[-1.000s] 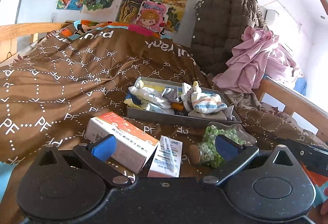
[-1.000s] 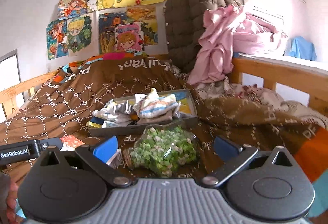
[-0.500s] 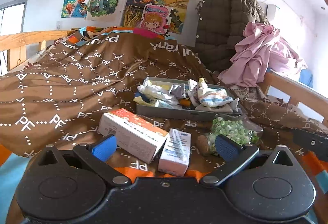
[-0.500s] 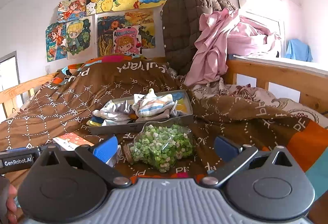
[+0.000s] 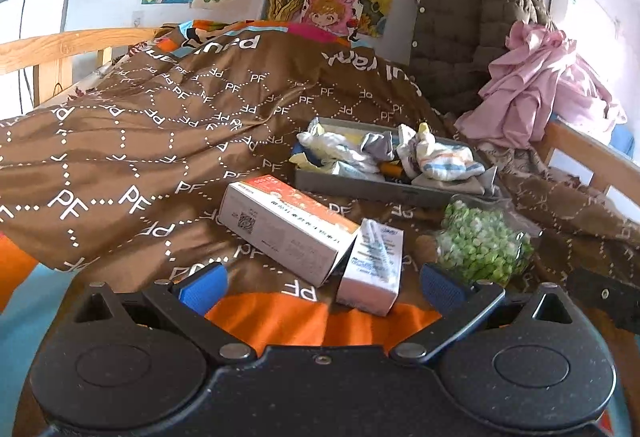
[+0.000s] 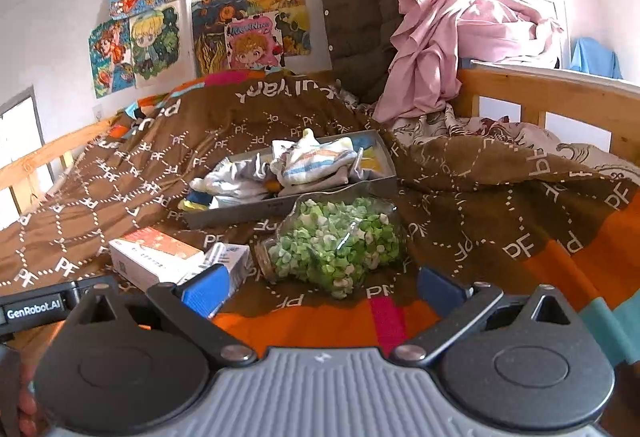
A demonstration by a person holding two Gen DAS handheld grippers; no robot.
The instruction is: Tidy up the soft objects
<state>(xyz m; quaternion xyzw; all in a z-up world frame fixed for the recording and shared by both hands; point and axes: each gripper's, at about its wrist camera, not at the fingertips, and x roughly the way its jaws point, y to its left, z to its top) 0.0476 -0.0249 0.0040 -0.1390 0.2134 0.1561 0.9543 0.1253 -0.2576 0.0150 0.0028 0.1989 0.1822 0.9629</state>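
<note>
Here both jaws gape empty above the quilted brown duvet (image 5: pixel 168 141), crumpled socks (image 6: pixel 316 161) filling the flat grey tray (image 6: pixel 248 211)

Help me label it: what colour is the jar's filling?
Green and pale bits fill the jar; right wrist view shows it best.

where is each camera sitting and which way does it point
Left wrist: on the left gripper, low over the bed, looking at two boxes, a jar and a tray; its open fingers show, the right gripper at the edge.
Right wrist: on the right gripper, aimed at the jar; open fingers, the left gripper and a hand show.
Shared: jar, boxes, tray, posters.
</note>
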